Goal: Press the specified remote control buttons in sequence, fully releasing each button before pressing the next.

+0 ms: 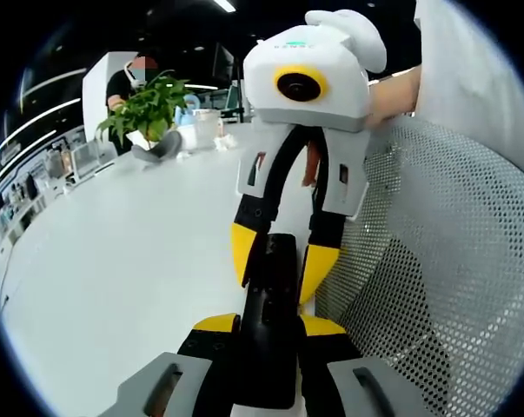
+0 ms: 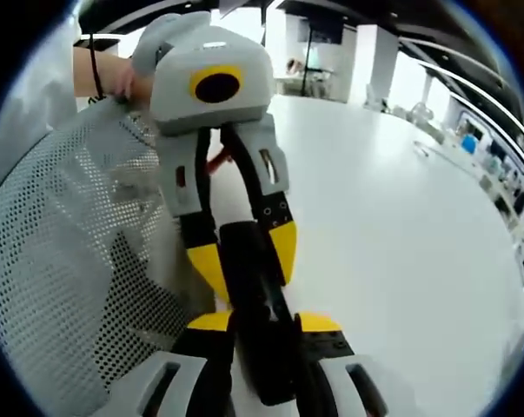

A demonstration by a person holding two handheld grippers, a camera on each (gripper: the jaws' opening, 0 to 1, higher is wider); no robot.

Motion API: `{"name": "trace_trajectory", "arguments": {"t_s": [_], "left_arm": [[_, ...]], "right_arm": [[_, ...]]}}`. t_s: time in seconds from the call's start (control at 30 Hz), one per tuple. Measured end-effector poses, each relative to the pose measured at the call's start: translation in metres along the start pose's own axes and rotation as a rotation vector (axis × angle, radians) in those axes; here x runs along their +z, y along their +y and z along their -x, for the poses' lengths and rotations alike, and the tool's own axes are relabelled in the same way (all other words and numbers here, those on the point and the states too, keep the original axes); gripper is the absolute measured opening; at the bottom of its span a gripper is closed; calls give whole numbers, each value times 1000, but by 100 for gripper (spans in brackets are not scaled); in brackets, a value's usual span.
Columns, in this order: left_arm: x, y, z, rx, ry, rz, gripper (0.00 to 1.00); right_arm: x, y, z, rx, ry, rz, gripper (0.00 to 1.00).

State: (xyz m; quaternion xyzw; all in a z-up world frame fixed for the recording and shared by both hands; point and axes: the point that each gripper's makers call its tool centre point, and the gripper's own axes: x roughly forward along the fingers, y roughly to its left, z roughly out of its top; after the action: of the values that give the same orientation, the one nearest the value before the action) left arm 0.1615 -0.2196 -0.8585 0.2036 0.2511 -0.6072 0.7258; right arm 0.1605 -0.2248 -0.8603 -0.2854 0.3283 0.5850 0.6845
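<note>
Left gripper view: looked out over the wide white table [image 1: 114, 278], bare across its near part. At the right, a white perforated mesh surface [image 1: 453, 261], probably a chair back, standing just beside the grippers. Farther back on the table, a green potted plant [image 1: 149, 109] with a person seated behind it, and small containers [image 1: 205, 126] near it. Nearer in, the right gripper [image 1: 275, 261] coming down from above, yellow-tipped fingers [image 1: 242, 248] narrowed onto the far end of the black remote control [image 1: 270, 339]. At the bottom, the left gripper [image 1: 268, 326] clamped on the remote's near end, held above the tabletop. Right gripper view: mirrored the same grasp, left gripper [image 2: 244, 252] opposite, right gripper [image 2: 266, 326] closed narrow on the remote [image 2: 257, 330], mesh [image 2: 62, 287] alongside.
</note>
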Motion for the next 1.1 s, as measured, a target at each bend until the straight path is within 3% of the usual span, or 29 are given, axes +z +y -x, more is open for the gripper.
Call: {"name": "trace_trajectory", "arguments": {"t_s": [1.1], "left_arm": [[1, 0, -1, -1, 29, -6, 25]], "right_arm": [[-2, -1, -3, -3, 6, -9, 24]]}}
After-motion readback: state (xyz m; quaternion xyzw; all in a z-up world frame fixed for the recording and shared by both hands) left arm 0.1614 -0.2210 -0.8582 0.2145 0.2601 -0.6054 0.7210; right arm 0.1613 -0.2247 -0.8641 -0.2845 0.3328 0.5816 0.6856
